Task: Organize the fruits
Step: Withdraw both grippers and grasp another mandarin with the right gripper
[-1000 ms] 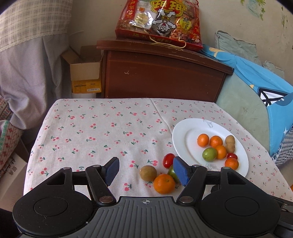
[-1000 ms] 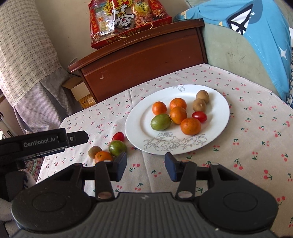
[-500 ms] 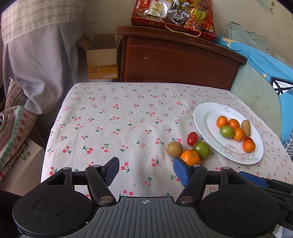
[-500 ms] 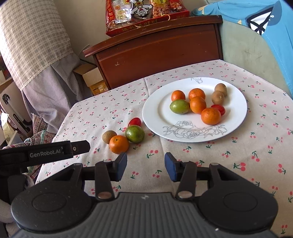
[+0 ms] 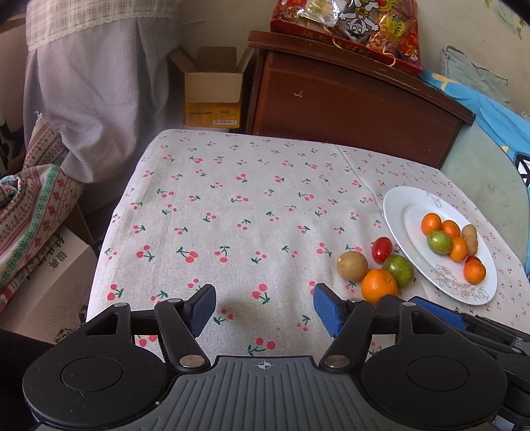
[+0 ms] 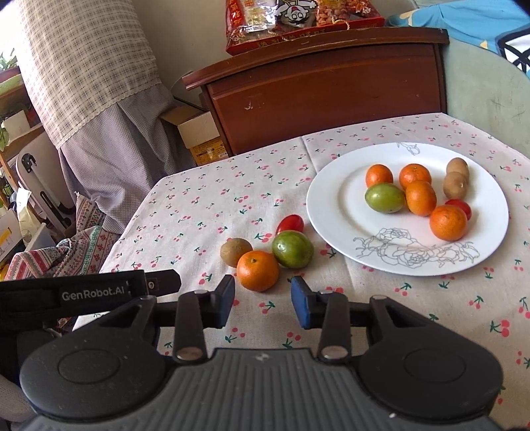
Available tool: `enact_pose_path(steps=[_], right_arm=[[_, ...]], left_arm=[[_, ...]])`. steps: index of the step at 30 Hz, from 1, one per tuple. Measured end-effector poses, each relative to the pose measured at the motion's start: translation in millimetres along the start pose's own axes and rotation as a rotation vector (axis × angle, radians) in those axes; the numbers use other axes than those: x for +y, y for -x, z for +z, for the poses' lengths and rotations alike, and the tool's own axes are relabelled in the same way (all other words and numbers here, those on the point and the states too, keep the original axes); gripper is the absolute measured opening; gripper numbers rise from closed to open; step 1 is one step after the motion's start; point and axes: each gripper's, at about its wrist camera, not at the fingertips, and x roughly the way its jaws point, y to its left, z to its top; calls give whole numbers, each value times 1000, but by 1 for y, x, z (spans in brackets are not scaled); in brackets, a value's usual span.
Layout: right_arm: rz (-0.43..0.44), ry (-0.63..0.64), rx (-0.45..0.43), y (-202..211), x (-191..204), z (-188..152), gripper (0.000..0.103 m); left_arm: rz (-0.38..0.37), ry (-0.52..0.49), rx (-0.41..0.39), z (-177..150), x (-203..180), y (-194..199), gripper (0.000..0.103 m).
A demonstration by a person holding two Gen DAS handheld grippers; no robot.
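Note:
Loose fruits lie on the cherry-print cloth: an orange [image 6: 257, 270] [image 5: 378, 285], a green fruit [image 6: 292, 249] [image 5: 398, 270], a brown kiwi [image 6: 236, 251] [image 5: 352, 266] and a red tomato [image 6: 290, 223] [image 5: 381, 249]. A white plate [image 6: 334, 218] [image 5: 396, 212] to their right holds several oranges, a green fruit, two kiwis and a tomato. My right gripper [image 6: 262, 300] is open and empty, just in front of the loose orange. My left gripper [image 5: 264, 310] is open and empty, left of the loose fruits.
A brown wooden cabinet [image 6: 324, 96] with a red snack bag [image 6: 298, 23] stands behind the table. A cardboard box [image 5: 213, 88] and draped cloth [image 5: 92, 92] are at back left. A blue-covered cushion [image 5: 490, 139] is at the right. The left gripper's body [image 6: 82, 293] lies left of mine.
Both grippers have shifted left and back. The right gripper now lines up with the loose orange. The left gripper has moved left, away from the loose fruits. No fruit has moved.

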Motion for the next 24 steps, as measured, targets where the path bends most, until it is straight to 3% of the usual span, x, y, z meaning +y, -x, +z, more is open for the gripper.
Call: enact_pose_path(steps=[8,10,13,24], right_arm=[[-1,-7,-5,-13,0,3,37],[-2,-3,-6,-14,0,3,29],[-1,-4,-3,-12,0,2,29],[-95,-51,16,18,-21,-4,29]], left_arm=[[23,-10,-6,-2,-1,-7,65],[16,-8,-8,-2,-1,-7,65],[9,-15,-13,-2,-4,-7,64],[-100,-66,-60,-1,-31,-9,61]])
